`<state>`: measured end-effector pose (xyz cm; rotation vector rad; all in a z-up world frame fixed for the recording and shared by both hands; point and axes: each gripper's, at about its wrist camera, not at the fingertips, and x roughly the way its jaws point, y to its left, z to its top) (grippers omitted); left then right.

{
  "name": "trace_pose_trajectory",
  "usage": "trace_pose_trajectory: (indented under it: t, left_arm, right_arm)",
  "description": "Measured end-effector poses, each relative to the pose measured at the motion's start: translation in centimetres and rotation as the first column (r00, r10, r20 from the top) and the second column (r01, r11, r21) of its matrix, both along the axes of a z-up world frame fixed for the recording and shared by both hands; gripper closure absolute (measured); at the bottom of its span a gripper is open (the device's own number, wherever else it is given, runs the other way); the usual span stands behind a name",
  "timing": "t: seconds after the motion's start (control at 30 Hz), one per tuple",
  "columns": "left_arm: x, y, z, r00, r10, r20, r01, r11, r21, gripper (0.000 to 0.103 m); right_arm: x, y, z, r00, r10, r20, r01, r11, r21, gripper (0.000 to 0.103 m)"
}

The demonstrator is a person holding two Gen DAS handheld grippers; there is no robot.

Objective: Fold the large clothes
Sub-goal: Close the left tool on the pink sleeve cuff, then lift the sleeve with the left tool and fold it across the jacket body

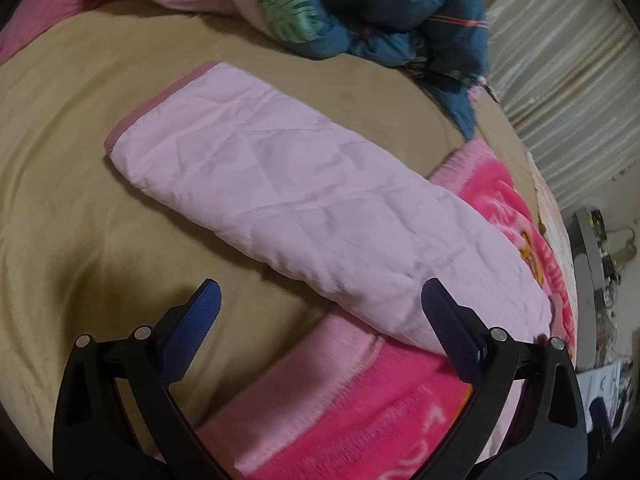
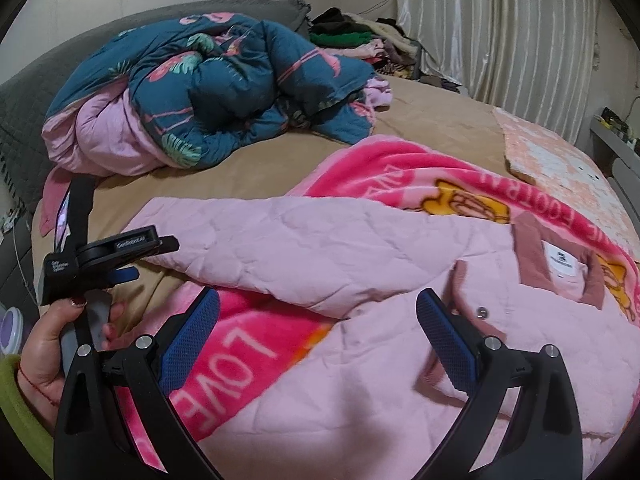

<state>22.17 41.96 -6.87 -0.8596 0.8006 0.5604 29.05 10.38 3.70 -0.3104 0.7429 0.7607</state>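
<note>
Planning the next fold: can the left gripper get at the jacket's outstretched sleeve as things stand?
Probably yes. The left gripper is open, the pink sleeve lies flat just ahead on the tan sheet, and nothing covers it.

A pale pink quilted jacket (image 2: 360, 264) is being spread across a bright pink blanket (image 2: 224, 352) on a tan-sheeted bed (image 2: 256, 176) — the right gripper (image 2: 318, 336) is being held wide open above it, while the left gripper (image 2: 120, 264) is being gripped by a hand (image 2: 52, 344) nearby.
</note>
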Motion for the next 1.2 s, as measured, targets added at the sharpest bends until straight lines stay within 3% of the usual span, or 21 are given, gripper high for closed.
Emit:
trace_pose_trajectory:
  t: [0.27,0.43,0.6,0.67,0.7,0.77,0.9,1.03,1.2]
  left_arm:
    - [-0.2,3.7,-3.0,0.994,0.113,-0.005,-0.113,0.993,-0.046,0.009]
    - [-1.2,5.9,-4.0,0.983,0.172,0.068,-0.166,0.982,-0.087,0.009]
    - [-1.3,6.8,-4.2,0.979,0.176,0.105,-0.172,0.984,-0.042,0.010]
    - [-1.1,6.9,-4.1,0.979,0.178,0.101,-0.177,0.984,-0.019,0.021]
    - [-1.1,6.9,-4.0,0.980,0.176,0.089,-0.177,0.984,0.000,0.036]
    - [-1.6,7.0,-3.8,0.977,0.189,0.096,-0.189,0.982,0.000,0.047]
    - [-1.8,7.0,-3.0,0.975,0.189,0.118,-0.193,0.981,0.021,0.080]
    - [-2.2,6.6,-0.3,0.965,0.177,0.194,-0.191,0.980,0.061,0.089]
    - [-3.2,5.0,5.0,0.940,0.142,0.309,-0.186,0.976,0.118,0.091]
  right_arm:
    - [0.4,0.3,-1.7,1.000,0.002,-0.019,-0.002,1.000,-0.019,0.005]
    - [1.1,-0.8,-2.5,1.000,-0.017,-0.020,0.016,0.999,-0.037,0.005]
    - [2.1,-2.6,-2.6,0.998,-0.050,-0.037,0.049,0.999,-0.025,0.005]
    - [2.2,-3.5,-2.3,0.997,-0.060,-0.038,0.059,0.998,-0.014,0.005]
    - [2.2,-3.9,-2.2,0.997,-0.065,-0.035,0.064,0.998,-0.014,0.005]
    - [2.3,-4.9,-1.8,0.996,-0.079,-0.027,0.079,0.997,-0.014,0.005]
    - [2.4,-6.7,-1.0,0.994,-0.105,-0.023,0.105,0.994,-0.001,0.005]
    - [2.0,-9.1,-0.2,0.991,-0.132,-0.007,0.132,0.991,0.010,0.005]
    - [1.8,-12.5,0.4,0.984,-0.178,0.003,0.178,0.984,0.022,0.005]
